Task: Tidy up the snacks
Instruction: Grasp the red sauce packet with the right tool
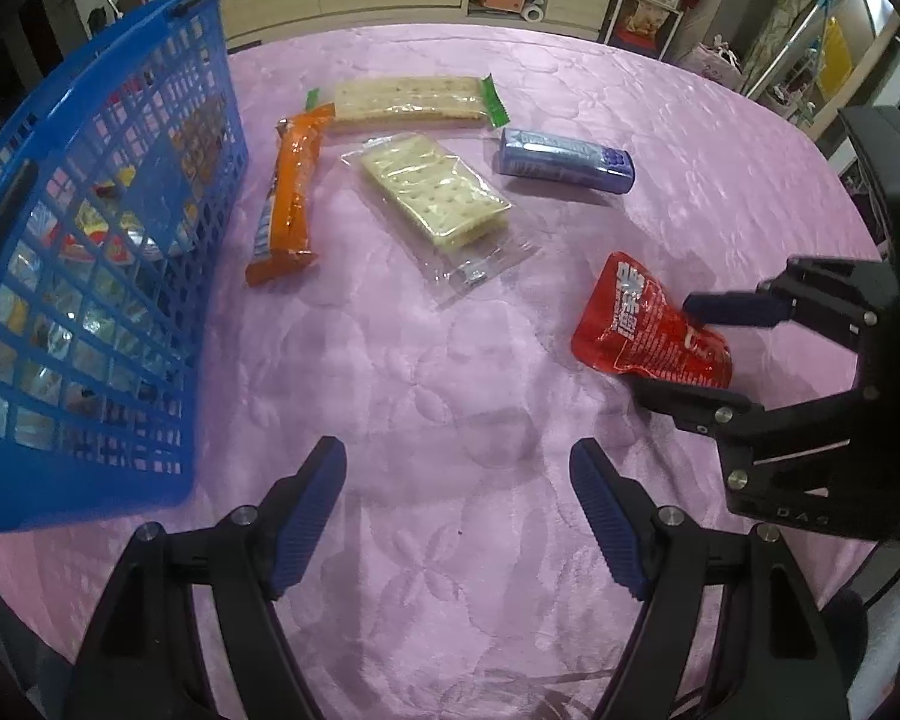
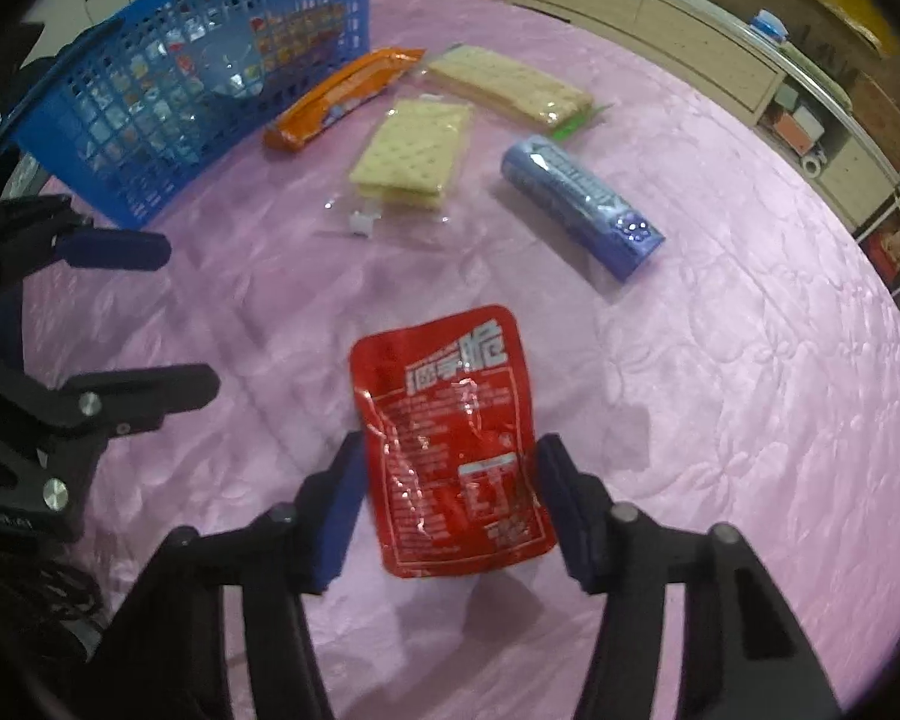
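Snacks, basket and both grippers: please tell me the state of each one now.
Red pouch: flat on cloth, between right gripper's fingers.
Orange pack: lying beside basket.
Square crackers: sealed, flat.
Long crackers: sealed, flat.
Blue tube: on its side.
Blue basket: partly filled.
Left gripper: open, empty.
Right gripper: around red pouch; contact unclear.

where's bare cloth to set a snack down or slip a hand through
Widest bare patch: the pink cloth between the blue basket, the red pouch and the left gripper. More lies right of the blue tube. Crowded: the orange pack and two cracker packs beside the basket.
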Tool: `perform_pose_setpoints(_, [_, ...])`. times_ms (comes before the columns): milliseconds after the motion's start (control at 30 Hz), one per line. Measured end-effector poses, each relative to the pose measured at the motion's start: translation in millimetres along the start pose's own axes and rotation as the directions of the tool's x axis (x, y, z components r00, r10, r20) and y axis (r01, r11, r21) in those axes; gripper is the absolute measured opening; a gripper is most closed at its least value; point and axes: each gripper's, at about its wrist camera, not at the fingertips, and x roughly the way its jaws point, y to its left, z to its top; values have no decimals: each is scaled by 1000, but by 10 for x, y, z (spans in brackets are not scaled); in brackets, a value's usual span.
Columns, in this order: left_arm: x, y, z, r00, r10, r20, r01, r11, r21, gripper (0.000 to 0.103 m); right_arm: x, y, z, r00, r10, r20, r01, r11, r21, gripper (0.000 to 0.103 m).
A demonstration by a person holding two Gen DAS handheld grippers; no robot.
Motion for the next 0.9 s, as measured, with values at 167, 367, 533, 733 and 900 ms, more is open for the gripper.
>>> perform_pose_setpoints(167, [-65, 10, 22, 1000, 4, 10, -4, 1000, -9, 75, -51, 101, -48, 1000, -24, 4, 24, 999, 22, 38])
perform_pose_setpoints(367, [-117, 22, 186, 1000, -9, 29, 10, 999, -36, 75, -191, 43, -46, 1000, -18, 14, 17, 997, 80, 38])
perform_pose_setpoints(533, [-68, 43, 416, 999, 5, 36, -4, 999, -53, 75, -258, -95, -36, 998, -49, 31, 43, 986, 158, 38])
perform_pose_setpoints(733, [39, 57, 672, 999, 25, 32, -23, 998, -62, 75, -287, -285, 122, 995, -82, 54, 67, 969, 237, 38])
perform_pose_setpoints(900, [202, 42, 839, 999, 38, 9, -37, 996, -83, 75, -162, -430, 289, 996, -82, 24, 71, 949, 308, 38])
